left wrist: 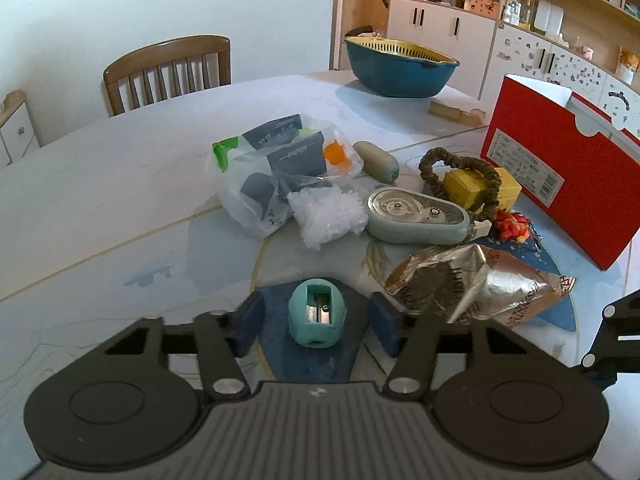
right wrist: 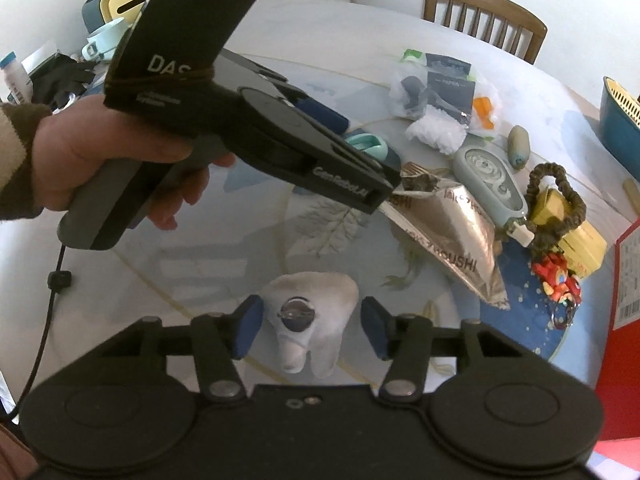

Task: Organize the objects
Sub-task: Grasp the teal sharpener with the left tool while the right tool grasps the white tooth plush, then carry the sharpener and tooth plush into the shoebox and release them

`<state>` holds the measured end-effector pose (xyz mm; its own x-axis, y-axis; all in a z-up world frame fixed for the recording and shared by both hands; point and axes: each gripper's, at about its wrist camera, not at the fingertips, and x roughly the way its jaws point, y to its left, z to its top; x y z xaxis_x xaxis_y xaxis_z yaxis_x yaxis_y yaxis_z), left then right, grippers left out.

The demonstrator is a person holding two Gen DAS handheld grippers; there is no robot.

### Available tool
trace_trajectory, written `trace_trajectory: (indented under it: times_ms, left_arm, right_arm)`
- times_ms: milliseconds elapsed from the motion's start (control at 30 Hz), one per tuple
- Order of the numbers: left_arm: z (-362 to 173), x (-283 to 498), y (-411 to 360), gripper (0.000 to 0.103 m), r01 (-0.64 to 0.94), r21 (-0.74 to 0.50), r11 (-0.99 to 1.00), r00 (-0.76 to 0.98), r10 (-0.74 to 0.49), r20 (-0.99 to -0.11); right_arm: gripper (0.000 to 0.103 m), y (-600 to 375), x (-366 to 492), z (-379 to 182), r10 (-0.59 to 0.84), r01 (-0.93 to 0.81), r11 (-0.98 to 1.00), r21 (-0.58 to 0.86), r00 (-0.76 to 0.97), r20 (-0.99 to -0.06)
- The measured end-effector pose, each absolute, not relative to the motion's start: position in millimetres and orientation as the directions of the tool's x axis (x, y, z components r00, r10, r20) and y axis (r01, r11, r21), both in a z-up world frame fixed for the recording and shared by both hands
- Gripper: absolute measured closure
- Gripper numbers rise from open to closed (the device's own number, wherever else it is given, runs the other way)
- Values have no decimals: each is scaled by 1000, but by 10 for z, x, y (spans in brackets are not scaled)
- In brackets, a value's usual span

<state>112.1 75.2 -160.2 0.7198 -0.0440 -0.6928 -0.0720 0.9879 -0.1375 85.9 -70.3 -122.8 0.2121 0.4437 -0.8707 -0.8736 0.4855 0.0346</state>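
- Readable writing: "PAPER" on a grey packet inside the clear plastic bag (left wrist: 256, 184), "DAS" and "GenRobot.AI" on the left tool body, and part of a word ending "OUSHI" on the foil pouch (left wrist: 476, 288).
- My left gripper (left wrist: 316, 322) has its fingers spread around one teal pencil sharpener (left wrist: 317, 316), gaps showing both sides.
- My right gripper (right wrist: 310, 328) straddles one white tooth-shaped toy (right wrist: 316, 312); its pads stand clear of it.
- One red box (left wrist: 560, 184) stands upright at the right; one blue basin (left wrist: 400, 68) sits far back.
- The table (left wrist: 120, 200) is bare to the left.
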Motion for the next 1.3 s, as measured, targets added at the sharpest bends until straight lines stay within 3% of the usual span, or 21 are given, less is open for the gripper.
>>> trace_trajectory:
  times_ms: [333, 667, 1300]
  left_arm:
    - [-1562, 1131, 737, 73, -90, -143, 986, 696, -40, -716]
    - [-1399, 1053, 744, 73, -156, -166, 974, 676, -17, -736]
    - [-322, 932, 116, 73, -96, -185, 978, 729, -57, -682]
  right_arm:
    - [58, -815, 855, -1168, 449, -853, 519, 58, 215, -867]
    - [59, -1116, 922, -920, 485, -801, 587, 120, 230, -844]
    - [59, -1926, 1264, -128, 528, -727, 672, 145, 332, -782]
